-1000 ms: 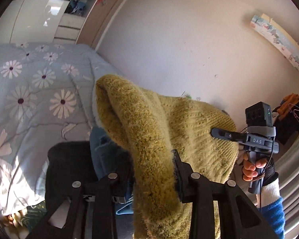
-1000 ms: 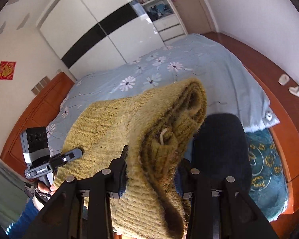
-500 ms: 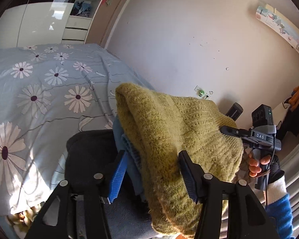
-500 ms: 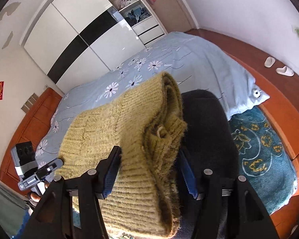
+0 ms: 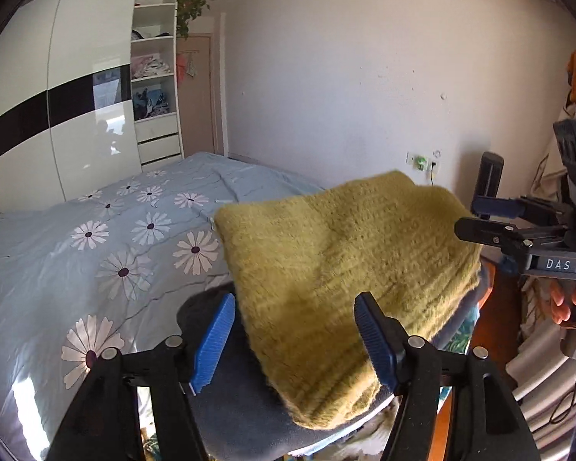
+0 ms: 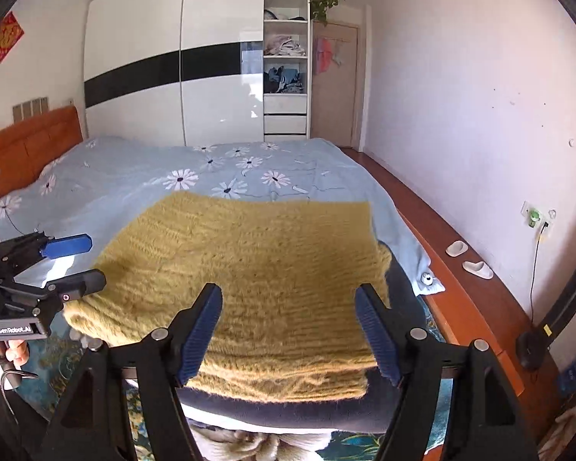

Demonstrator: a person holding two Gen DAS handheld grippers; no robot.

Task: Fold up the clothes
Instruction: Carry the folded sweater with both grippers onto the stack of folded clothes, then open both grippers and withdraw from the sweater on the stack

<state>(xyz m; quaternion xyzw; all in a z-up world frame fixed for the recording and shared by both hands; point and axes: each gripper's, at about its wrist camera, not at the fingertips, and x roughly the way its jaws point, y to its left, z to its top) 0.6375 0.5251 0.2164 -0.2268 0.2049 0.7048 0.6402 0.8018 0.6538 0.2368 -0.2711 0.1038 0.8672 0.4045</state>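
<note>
A folded mustard-yellow knitted sweater point(image 5: 349, 269) lies on top of a dark folded garment point(image 5: 226, 395) at the corner of the bed; it also shows in the right wrist view point(image 6: 249, 272). My left gripper point(image 5: 293, 340) is open, its blue pads either side of the sweater's near edge, holding nothing. It shows from the side in the right wrist view point(image 6: 78, 263). My right gripper point(image 6: 290, 330) is open and empty over the sweater's near edge. It shows at the right of the left wrist view point(image 5: 476, 217).
The bed has a light-blue daisy-print cover point(image 6: 196, 176) and an orange headboard point(image 6: 27, 142). A white wardrobe with a black band point(image 6: 165, 73) stands behind. Slippers point(image 6: 468, 259) lie on the wooden floor by the wall. A teal patterned rug point(image 6: 437, 322) lies beside the bed.
Both grippers have opened and let go of the yellow sweater, then pulled back. The sweater, bunched and lifted before, now lies flat on the dark garment.
</note>
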